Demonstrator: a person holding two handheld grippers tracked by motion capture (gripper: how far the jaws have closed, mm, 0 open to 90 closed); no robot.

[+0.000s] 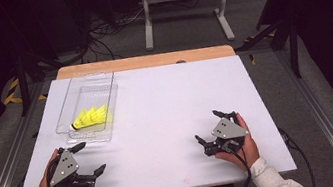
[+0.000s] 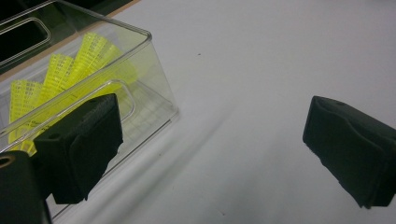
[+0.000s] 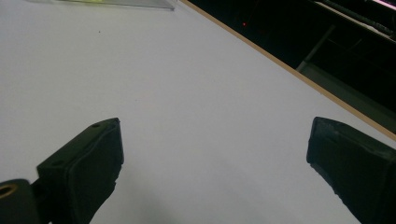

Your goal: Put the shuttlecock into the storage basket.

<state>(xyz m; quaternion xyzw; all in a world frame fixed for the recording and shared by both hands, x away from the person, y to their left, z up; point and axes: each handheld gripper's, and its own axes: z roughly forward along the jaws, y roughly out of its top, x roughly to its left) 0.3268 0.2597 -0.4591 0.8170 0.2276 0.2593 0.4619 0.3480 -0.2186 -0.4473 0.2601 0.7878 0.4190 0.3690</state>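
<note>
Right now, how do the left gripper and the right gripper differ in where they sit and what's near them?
The left gripper sits at the table's near left, close to the clear bin holding yellow shuttlecocks; the right gripper sits at the near right with bare white table around it. The left gripper view shows the bin just beyond one jaw; the right gripper view looks across open tabletop. Both are open, empty and hand-held.

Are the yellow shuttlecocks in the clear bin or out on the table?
In: the yellow shuttlecocks lie inside the clear bin, seen through its wall.

Yellow mesh shuttlecocks point(image 1: 91, 116), clear tray point(image 1: 68, 108), white table point(image 1: 171, 103).
</note>
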